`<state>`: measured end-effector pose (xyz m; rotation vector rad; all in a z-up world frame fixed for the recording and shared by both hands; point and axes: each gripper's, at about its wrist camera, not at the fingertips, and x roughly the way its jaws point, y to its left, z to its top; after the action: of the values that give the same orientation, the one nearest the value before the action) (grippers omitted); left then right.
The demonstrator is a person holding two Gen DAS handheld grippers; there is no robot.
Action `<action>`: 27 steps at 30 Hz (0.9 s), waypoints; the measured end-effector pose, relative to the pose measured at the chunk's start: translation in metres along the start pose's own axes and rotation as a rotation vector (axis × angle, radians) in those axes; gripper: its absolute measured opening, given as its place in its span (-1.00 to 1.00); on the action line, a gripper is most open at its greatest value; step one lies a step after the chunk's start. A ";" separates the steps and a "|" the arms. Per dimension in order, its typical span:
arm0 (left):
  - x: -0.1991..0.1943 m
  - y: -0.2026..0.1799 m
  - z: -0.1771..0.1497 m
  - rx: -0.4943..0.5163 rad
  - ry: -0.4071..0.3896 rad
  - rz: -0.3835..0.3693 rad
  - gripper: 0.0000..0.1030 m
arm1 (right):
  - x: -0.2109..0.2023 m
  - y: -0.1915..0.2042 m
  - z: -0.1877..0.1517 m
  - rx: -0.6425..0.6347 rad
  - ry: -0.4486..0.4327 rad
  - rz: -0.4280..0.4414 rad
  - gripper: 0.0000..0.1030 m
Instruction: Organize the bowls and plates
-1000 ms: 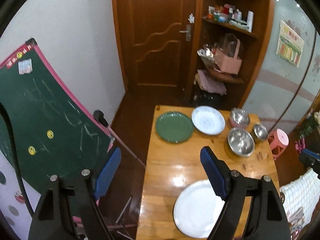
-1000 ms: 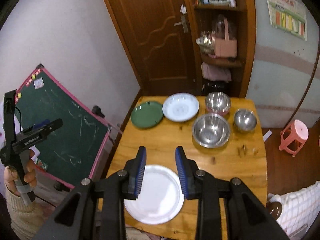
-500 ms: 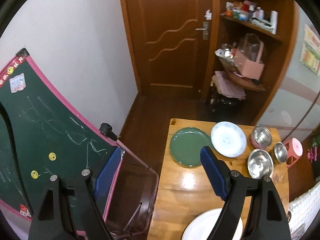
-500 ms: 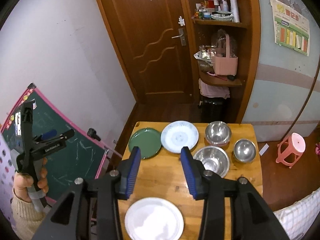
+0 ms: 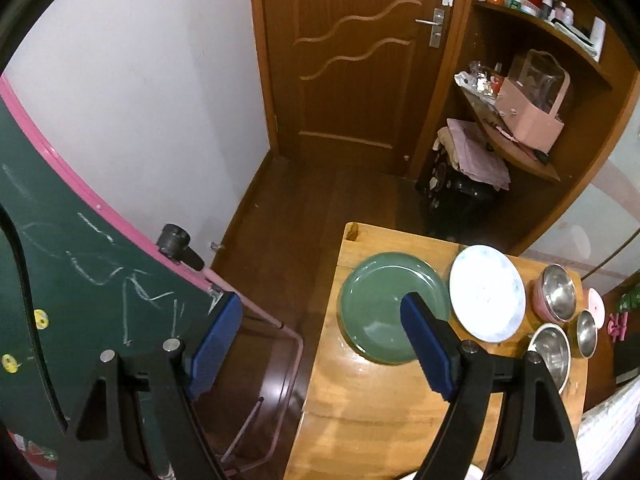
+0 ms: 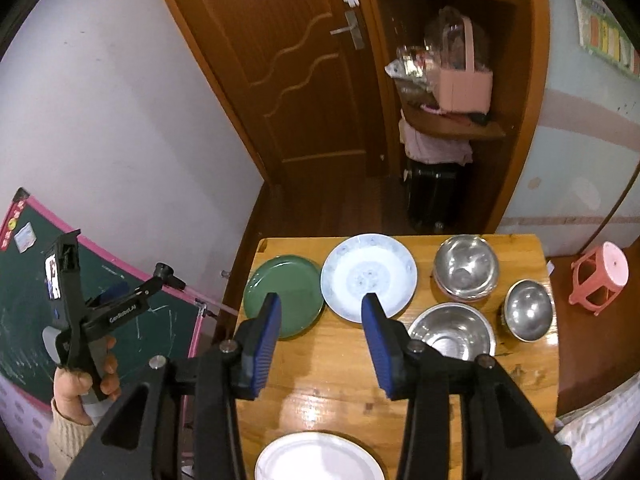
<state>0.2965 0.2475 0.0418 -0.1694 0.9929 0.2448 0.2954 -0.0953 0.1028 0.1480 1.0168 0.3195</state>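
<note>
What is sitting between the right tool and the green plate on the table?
Nothing visible. The right tool hangs open above bare table, and the green plate lies just ahead of its left finger, with the white patterned plate beside it, not in front.

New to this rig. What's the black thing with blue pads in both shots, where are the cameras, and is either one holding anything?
There is no robot arm. A person holds a two-finger claw in each hand, and each claw has a fisheye camera looking forward along its fingers. The black arms with blue pads are those fingers.

One picture comes from the left claw, the other from the right claw. In the right view the left claw and the hand gripping it show off to the table's side.

Both claws are open and hold nothing.

On the wooden table sit a green plate, a patterned white plate, a plain white plate nearest the camera, and three metal bowls. The far bowl seems to sit in a pinkish one.
</note>
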 end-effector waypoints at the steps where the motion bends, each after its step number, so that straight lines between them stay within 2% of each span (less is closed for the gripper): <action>1: 0.005 0.000 0.000 -0.003 -0.002 -0.006 0.56 | 0.007 0.000 0.002 0.003 0.005 0.001 -0.19; 11: 0.040 -0.009 0.007 -0.006 -0.048 -0.034 0.56 | 0.064 -0.003 0.010 0.044 0.049 0.038 -0.19; 20: 0.090 -0.025 0.006 0.028 -0.002 -0.020 0.56 | 0.121 -0.002 0.003 0.067 0.120 0.070 -0.19; 27: 0.138 -0.035 -0.006 0.065 0.060 -0.007 0.56 | 0.176 -0.009 -0.021 0.105 0.215 0.085 -0.19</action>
<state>0.3734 0.2297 -0.0769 -0.1213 1.0584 0.2020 0.3641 -0.0460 -0.0531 0.2568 1.2428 0.3646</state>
